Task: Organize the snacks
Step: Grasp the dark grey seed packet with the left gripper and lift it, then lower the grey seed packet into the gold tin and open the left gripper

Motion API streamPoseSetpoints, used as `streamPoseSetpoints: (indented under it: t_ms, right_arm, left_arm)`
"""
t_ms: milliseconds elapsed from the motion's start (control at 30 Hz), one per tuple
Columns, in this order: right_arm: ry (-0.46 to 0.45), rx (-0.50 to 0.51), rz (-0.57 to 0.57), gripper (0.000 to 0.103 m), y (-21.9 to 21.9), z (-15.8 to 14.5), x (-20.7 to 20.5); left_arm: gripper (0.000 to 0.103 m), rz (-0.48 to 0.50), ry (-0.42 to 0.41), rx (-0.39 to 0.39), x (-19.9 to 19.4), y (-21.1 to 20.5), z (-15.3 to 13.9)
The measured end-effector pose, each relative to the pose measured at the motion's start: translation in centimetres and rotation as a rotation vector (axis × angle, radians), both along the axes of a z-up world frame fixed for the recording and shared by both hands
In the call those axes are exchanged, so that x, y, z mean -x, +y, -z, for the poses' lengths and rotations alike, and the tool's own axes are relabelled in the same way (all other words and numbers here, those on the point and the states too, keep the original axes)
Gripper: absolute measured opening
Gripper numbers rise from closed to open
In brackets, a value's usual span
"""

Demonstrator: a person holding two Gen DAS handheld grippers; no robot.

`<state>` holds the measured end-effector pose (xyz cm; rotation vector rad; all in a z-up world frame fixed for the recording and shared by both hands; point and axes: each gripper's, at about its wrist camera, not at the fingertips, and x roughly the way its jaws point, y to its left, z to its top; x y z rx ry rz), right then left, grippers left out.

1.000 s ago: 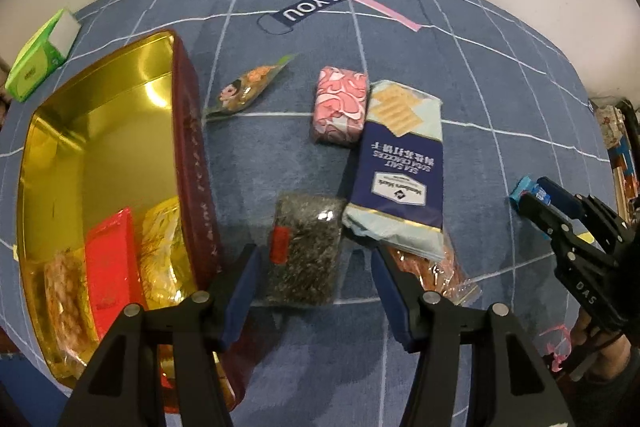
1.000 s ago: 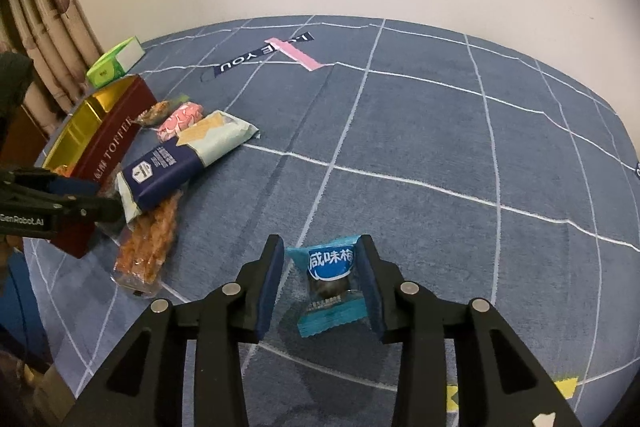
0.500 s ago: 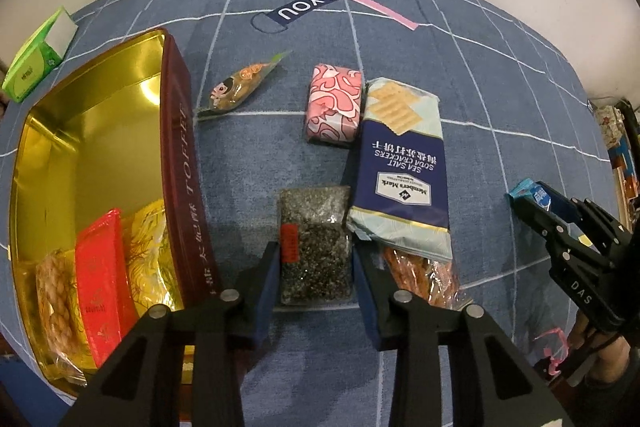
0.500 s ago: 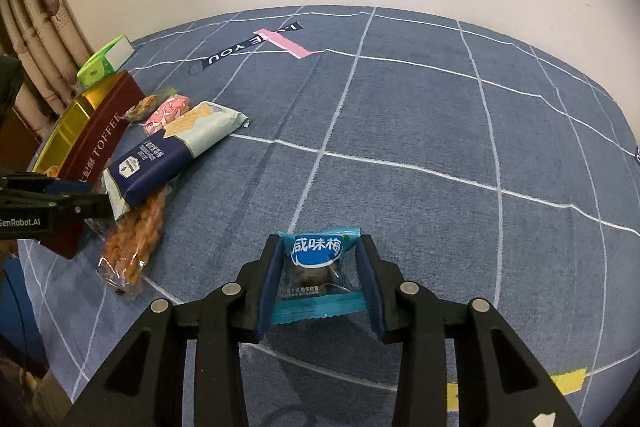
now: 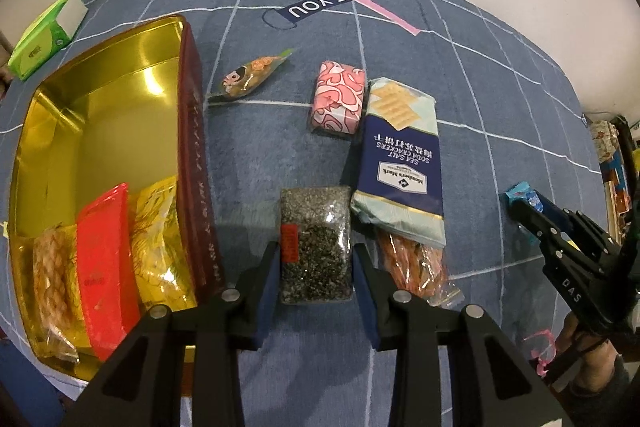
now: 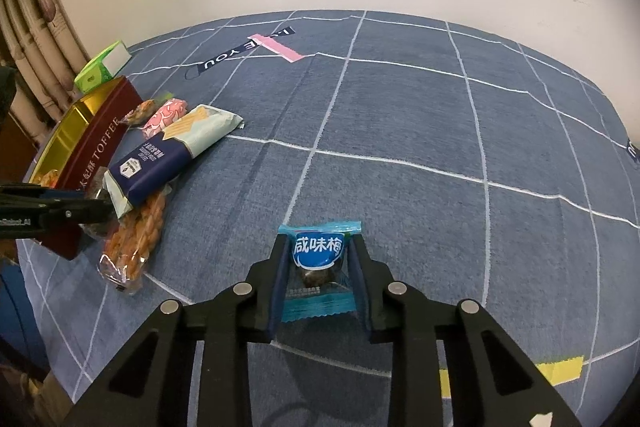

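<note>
Right gripper [image 6: 318, 269] above blue grid-lined carpet [image 6: 400, 131].

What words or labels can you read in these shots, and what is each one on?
"TOFFEE": tin's red side.
"SEA SALT SODA CRACKERS", "Member's Mark": cracker pack.
"咸味梅": blue packet in the right tool.
"YOU": printed on the cloth.
"DAS": right tool's arm.
Green box print: too small to read.

Right tool [image 6: 319, 269] apparently clamps blue plum packet [image 6: 318, 270] above carpet [image 6: 420, 155].
</note>
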<state>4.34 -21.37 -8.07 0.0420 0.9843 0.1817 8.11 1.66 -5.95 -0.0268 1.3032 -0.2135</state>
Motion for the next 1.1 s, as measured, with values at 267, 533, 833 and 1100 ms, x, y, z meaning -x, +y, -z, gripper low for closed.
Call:
streamPoseSetpoints:
  t_ms: [267,533,833,1100]
  right_arm:
    - [-0.001,0.017,0.022,0.026,0.0,-0.1,0.1]
    - [0.0,0.038,0.031,0.026,0.3,-0.1,0.1]
    - [0.007,0.065,0.037,0.026,0.7,-0.1,-0.1]
    - [0.016,0.082,0.051,0.026,1.1,-0.2,-0.3]
  left_arm:
    - [0.035,0.01,-0.031,0.002,1.3,0.2,-1.8]
    - [0.035,0.013,-0.059,0.018,2.4,0.9,-3.8]
    - [0.035,-0.013,-0.128,0.016,2.6,3.9,-7.0]
    - [0.035,-0.123,-0.156,-0.071,0.0,10.8,-7.1]
